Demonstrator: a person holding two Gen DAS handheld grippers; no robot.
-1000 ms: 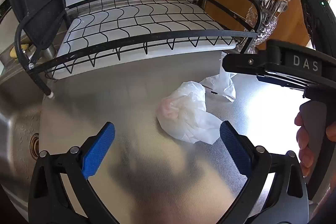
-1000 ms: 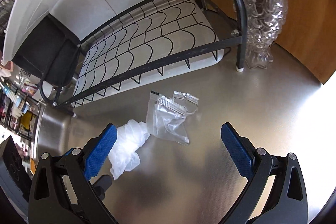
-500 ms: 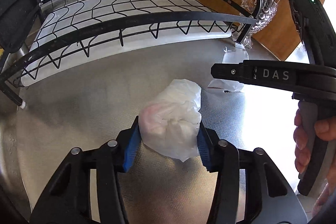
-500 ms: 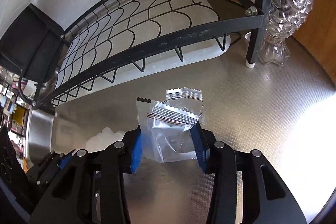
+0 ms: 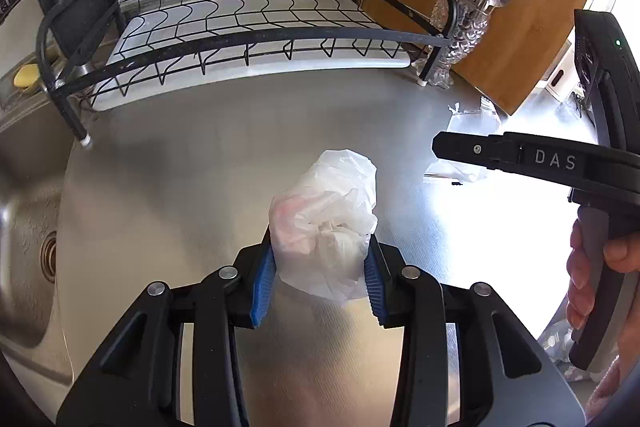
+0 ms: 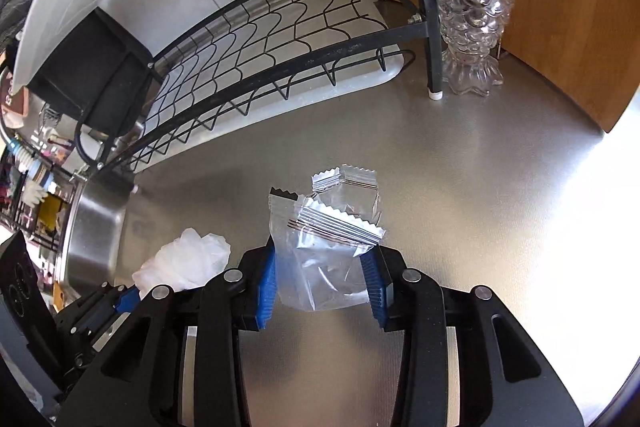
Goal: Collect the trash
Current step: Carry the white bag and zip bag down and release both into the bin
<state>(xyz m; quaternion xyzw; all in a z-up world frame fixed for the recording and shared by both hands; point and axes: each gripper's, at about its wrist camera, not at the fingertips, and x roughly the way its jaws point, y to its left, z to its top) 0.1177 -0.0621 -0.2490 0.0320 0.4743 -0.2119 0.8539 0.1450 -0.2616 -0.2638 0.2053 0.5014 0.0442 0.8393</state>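
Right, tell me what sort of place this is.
Most likely a home kitchen counter: a steel sink set into the worktop, a black wire dish rack beside it, and a glass holder full of cutlery.

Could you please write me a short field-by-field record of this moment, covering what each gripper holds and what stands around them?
left gripper: jaws have just been closing, now clamped on the crumpled white plastic bag
right gripper: jaws have just been closing, now clamped on the clear wrappers
surface: steel counter
behind: black dish rack
rack's right end: glass cutlery holder
left edge: sink
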